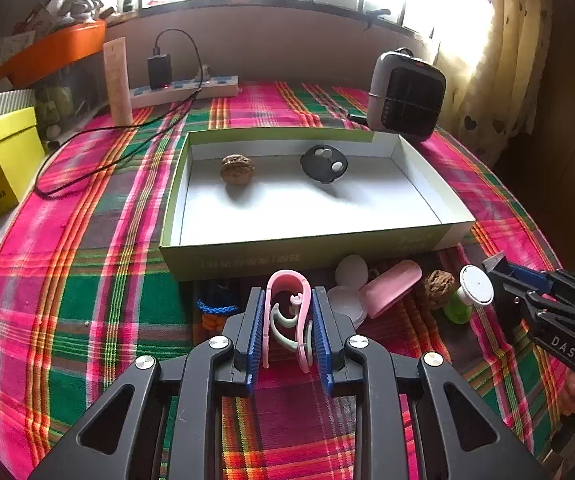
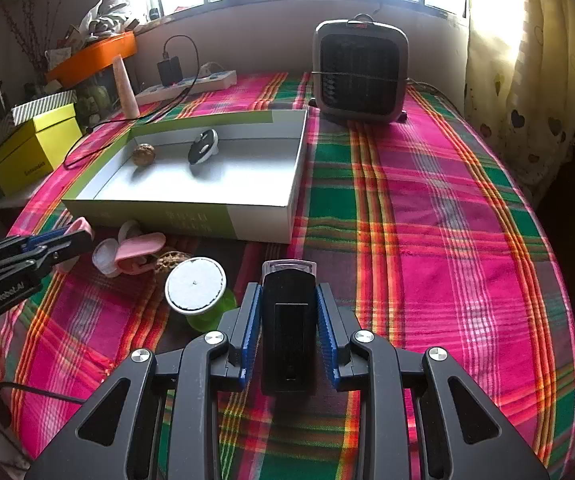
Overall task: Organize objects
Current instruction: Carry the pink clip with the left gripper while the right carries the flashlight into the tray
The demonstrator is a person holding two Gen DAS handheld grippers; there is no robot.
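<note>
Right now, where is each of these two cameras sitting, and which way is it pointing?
Left wrist: rides on the left gripper, facing the window across the open box; its fingers clamp a pink clip, with the right gripper at right.
Right wrist: rides on the right gripper, facing the heater; its fingers clamp a black device.
Shared: box, walnut, heater.

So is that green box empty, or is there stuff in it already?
Not empty. The box has its lid off and holds two things: a walnut and a black fob. Most of its white floor is bare.
</note>
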